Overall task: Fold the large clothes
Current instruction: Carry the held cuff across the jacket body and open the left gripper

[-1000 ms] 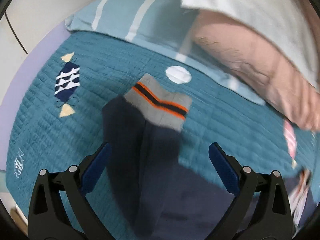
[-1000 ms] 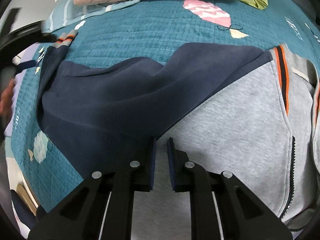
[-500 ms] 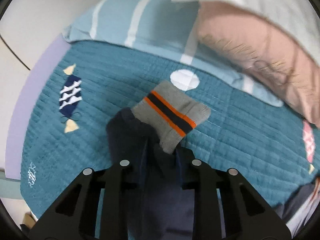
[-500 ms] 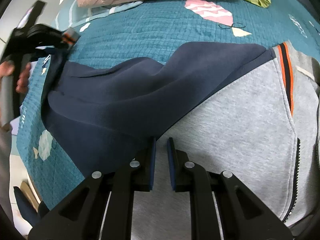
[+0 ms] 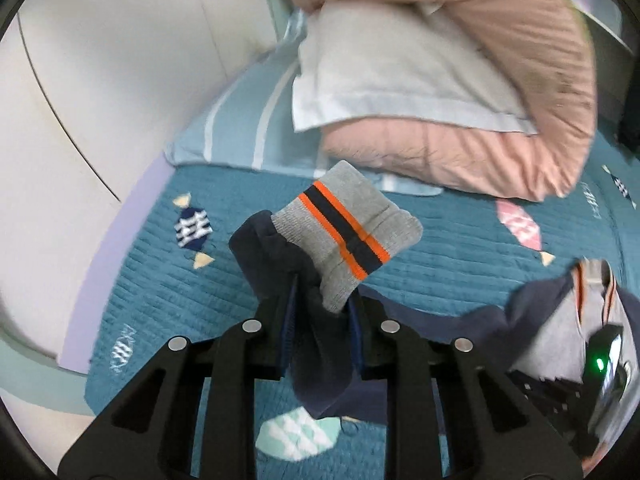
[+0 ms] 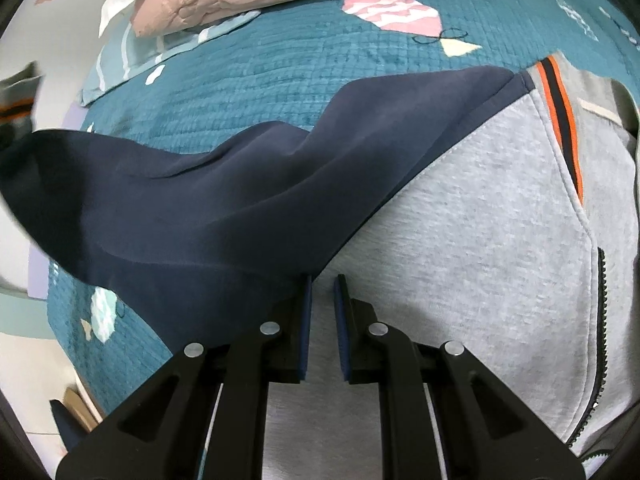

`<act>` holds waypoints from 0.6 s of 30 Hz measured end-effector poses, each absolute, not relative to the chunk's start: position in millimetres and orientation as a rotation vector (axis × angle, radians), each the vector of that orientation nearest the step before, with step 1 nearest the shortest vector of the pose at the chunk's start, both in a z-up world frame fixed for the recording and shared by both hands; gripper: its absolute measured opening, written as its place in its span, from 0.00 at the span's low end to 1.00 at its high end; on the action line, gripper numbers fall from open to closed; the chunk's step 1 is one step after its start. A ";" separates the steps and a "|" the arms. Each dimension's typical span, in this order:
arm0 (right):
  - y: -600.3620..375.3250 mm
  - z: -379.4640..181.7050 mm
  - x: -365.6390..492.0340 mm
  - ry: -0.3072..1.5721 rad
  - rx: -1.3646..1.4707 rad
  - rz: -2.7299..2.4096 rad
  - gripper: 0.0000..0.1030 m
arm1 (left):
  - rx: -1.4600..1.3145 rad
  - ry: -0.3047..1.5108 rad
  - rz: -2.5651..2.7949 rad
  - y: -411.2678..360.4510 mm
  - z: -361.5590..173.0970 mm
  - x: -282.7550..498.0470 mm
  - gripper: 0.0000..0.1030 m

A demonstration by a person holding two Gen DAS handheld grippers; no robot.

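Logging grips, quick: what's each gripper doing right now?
Left gripper: shut on the sleeve, cuff lifted.
Right gripper: shut, pressed on the jacket.

Left hand-held gripper [image 5: 322, 312]: jaws, wide a second ago, closed on navy sleeve [image 5: 316, 340]; sleeve with striped cuff [image 5: 348, 232] now lifted off the bed [image 5: 160, 280].

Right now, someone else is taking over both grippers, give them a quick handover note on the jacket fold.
Left gripper: shut on the navy sleeve just below its grey striped cuff, held above the teal bedspread.
Right gripper: shut on the jacket's grey body near the sleeve seam, pinning it on the bed.
Done: sleeve gripped and lifted.
Left: likely carry the sleeve across onto the body, release, then fold the rest; the other side is out of view.
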State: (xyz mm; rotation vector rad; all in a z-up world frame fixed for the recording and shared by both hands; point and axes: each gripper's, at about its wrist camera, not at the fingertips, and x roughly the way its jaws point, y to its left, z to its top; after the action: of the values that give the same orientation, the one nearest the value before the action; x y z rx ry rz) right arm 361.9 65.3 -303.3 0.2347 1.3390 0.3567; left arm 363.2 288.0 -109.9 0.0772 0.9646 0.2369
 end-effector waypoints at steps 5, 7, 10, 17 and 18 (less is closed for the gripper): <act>51.7 -297.3 354.9 1.330 0.296 0.366 0.02 | 0.076 0.970 0.180 238.5 -95.7 330.1 0.22; 38.4 -286.2 346.1 1.311 0.327 0.374 0.02 | 0.096 0.944 0.161 217.9 -92.8 315.6 0.22; 4.6 -264.4 325.3 1.263 0.342 0.379 0.02 | 0.120 0.943 0.119 180.0 -91.3 301.1 0.22; -98.9 -218.7 279.2 1.129 0.373 0.260 0.02 | 0.142 0.957 -0.015 80.4 -107.5 278.1 0.22; -117.9 -212.3 270.0 1.103 0.368 0.223 0.02 | 0.145 0.962 -0.033 67.4 -112.2 276.1 0.22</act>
State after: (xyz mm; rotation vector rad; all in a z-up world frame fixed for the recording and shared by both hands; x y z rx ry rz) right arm 270.0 -117.9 -212.3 0.3681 1.1031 0.2230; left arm 276.1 67.4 -112.2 0.1451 0.9624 -0.0334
